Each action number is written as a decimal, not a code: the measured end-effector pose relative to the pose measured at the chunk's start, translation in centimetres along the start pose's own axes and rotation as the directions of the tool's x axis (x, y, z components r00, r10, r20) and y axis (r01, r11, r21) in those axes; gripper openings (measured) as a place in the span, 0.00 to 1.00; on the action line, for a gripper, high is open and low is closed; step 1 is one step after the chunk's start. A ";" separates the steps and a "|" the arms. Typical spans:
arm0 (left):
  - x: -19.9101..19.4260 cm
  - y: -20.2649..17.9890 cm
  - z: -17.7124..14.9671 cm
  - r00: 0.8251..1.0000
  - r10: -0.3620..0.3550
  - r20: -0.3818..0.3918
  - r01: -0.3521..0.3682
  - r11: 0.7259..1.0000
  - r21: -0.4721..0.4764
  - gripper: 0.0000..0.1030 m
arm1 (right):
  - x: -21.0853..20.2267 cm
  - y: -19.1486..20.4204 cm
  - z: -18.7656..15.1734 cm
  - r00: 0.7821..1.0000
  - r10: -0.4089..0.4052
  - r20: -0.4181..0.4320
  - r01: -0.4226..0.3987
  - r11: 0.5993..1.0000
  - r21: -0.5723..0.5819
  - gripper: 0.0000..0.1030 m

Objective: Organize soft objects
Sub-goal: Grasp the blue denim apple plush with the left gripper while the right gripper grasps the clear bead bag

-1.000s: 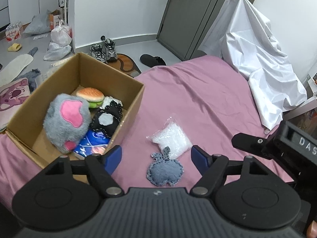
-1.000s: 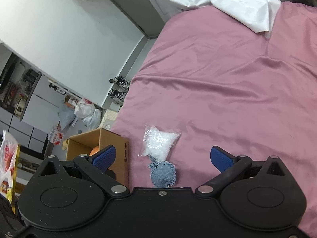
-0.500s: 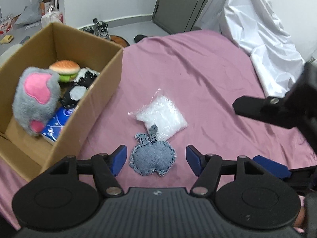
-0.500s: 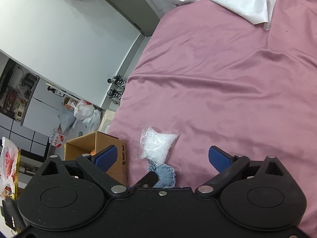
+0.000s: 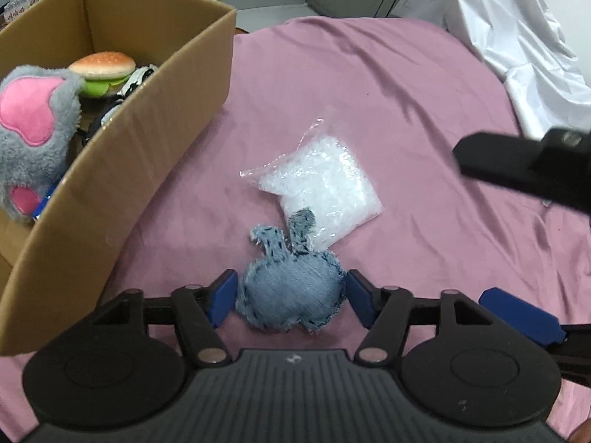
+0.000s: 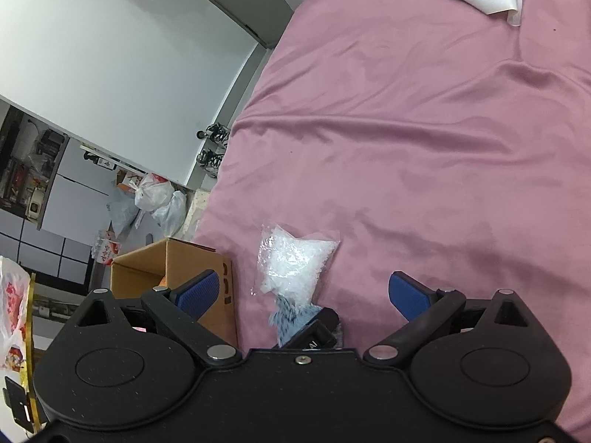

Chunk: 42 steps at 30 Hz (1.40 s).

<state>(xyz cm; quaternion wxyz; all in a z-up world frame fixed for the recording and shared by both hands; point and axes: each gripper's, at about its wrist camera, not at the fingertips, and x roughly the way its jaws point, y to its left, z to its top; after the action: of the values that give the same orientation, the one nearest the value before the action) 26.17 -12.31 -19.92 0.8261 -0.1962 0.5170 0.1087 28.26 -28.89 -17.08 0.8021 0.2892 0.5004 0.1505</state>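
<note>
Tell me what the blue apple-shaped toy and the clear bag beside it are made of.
Apple-shaped toy: apparently denim, matte, woven texture, frayed edges, dark stitching. Clear bag: thin glossy plastic film, wrinkled and see-through, filled with white translucent bits, possibly plastic pellets.

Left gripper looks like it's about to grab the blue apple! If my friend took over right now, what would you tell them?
Left gripper: open, its pads on either side of the denim apple, not yet squeezed.
Right gripper: open, holding nothing, hovering over the pink bedsheet.
Done: the grey plush and burger toy are in the cardboard box, with more toys partly hidden.
Left: close on the apple and put it in the box, then the clear bag of white filling, which the apple's stem overlaps.
</note>
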 end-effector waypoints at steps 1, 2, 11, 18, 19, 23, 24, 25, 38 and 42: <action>0.1 0.0 0.0 1.000 -0.004 0.005 0.004 1.000 0.005 0.51 | 0.1 0.0 0.1 1.000 0.004 0.001 -0.004 1.000 0.003 0.96; 0.2 0.0 0.0 1.000 -0.008 0.006 0.008 1.000 0.011 0.47 | 0.2 0.0 0.1 1.000 0.010 0.003 -0.010 1.000 0.007 0.96; -0.9 1.1 0.3 1.000 -0.023 0.009 0.023 0.999 -0.026 0.24 | 2.0 0.2 0.4 1.000 0.011 -0.012 -0.011 1.000 0.020 0.96; -1.8 2.9 0.2 1.000 -0.019 0.017 0.021 0.995 -0.100 0.21 | 4.3 1.0 0.1 0.998 -0.018 -0.060 0.017 1.000 -0.014 0.96; -1.9 3.0 0.2 1.000 -0.021 0.023 0.024 0.994 -0.104 0.19 | 4.7 1.1 0.1 0.998 -0.022 -0.065 0.021 1.000 -0.016 0.96; -2.4 3.5 0.3 0.999 -0.024 0.043 0.029 0.992 -0.123 0.17 | 5.4 1.1 -0.1 0.996 -0.037 -0.082 0.035 0.999 -0.026 0.96; -2.5 3.7 0.3 0.999 -0.024 0.046 0.030 0.991 -0.132 0.17 | 5.6 1.1 -0.2 0.995 -0.041 -0.086 0.039 0.999 -0.030 0.96; -2.6 3.9 0.4 0.999 -0.023 0.047 0.030 0.989 -0.143 0.17 | 5.7 1.1 -0.2 0.995 -0.044 -0.089 0.041 0.999 -0.033 0.96; -3.6 4.9 0.5 0.997 -0.049 0.060 0.059 0.985 -0.162 0.17 | 8.1 1.8 0.5 0.992 -0.083 -0.096 0.076 0.995 -0.071 0.95; -3.8 5.2 0.6 0.997 -0.058 0.056 0.067 0.980 -0.185 0.17 | 8.2 2.2 0.3 0.993 -0.079 -0.092 0.070 0.992 -0.101 0.89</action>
<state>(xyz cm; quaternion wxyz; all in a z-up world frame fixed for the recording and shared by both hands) 22.99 -7.25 -17.34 0.8197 -0.2863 0.4771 0.1357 32.36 -22.91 -21.54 0.7954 0.2233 0.5407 0.1585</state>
